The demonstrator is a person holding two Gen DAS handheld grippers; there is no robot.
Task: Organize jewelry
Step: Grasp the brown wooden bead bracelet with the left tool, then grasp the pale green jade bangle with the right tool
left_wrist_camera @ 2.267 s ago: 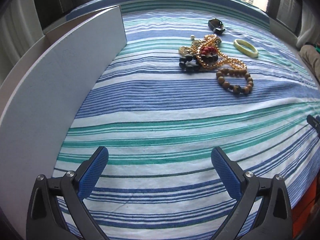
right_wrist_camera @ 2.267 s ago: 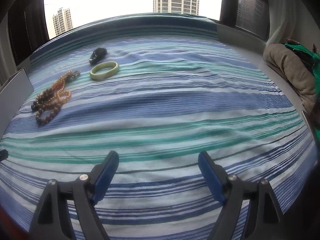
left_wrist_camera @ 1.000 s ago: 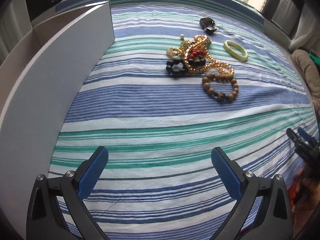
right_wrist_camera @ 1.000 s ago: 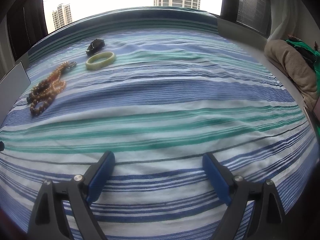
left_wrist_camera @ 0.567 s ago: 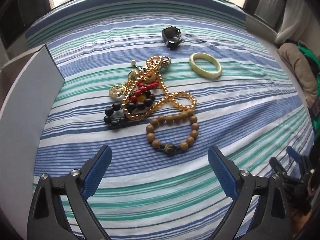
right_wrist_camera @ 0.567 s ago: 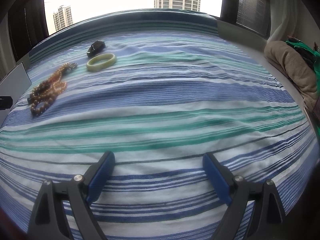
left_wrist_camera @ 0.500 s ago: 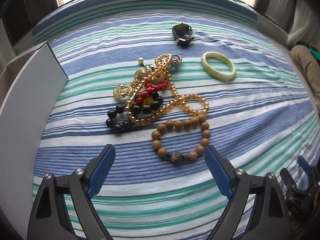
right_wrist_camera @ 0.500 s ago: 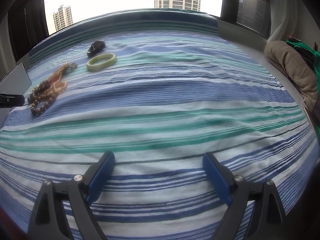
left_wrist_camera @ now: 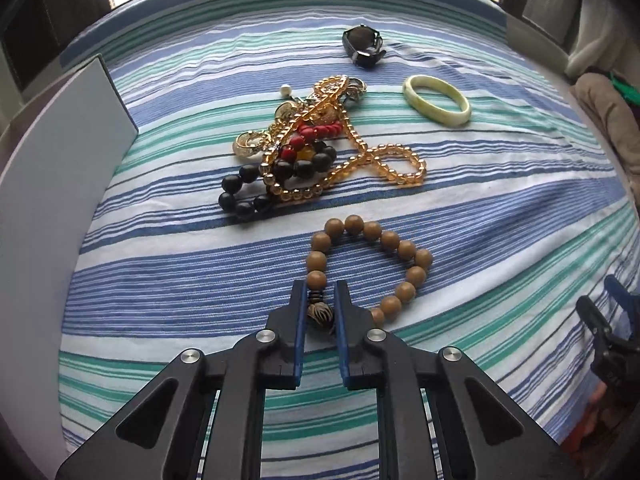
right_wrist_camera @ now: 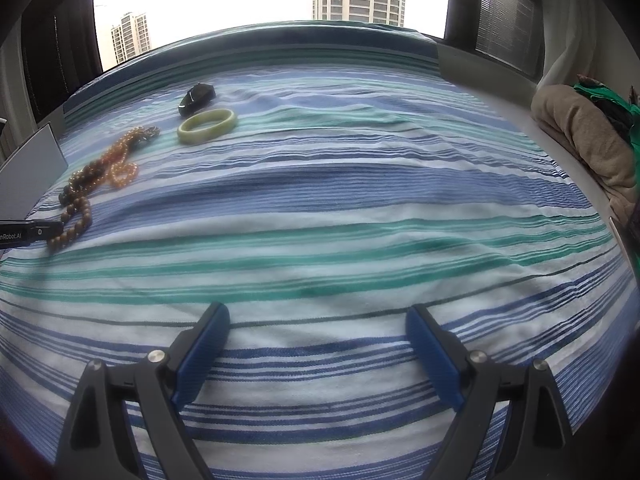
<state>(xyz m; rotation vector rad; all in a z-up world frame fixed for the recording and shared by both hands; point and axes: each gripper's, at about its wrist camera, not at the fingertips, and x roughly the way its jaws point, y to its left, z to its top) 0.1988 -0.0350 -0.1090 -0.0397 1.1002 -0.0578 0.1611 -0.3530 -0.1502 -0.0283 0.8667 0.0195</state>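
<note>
The left gripper [left_wrist_camera: 320,300] has just been closing and its jaws are clamped on the dark carved bead of the wooden bracelet [left_wrist_camera: 404,252], which lies on the striped sheet [left_wrist_camera: 500,208]. Just beyond, a tangle of beads and chains [left_wrist_camera: 312,148] is heaped; a jade bangle [left_wrist_camera: 436,100] and a watch [left_wrist_camera: 362,46] lie farther off. A white board [left_wrist_camera: 52,184] stands at the left. The right gripper [right_wrist_camera: 318,344] is held wide open over bare sheet, nothing between its jaws.
</note>
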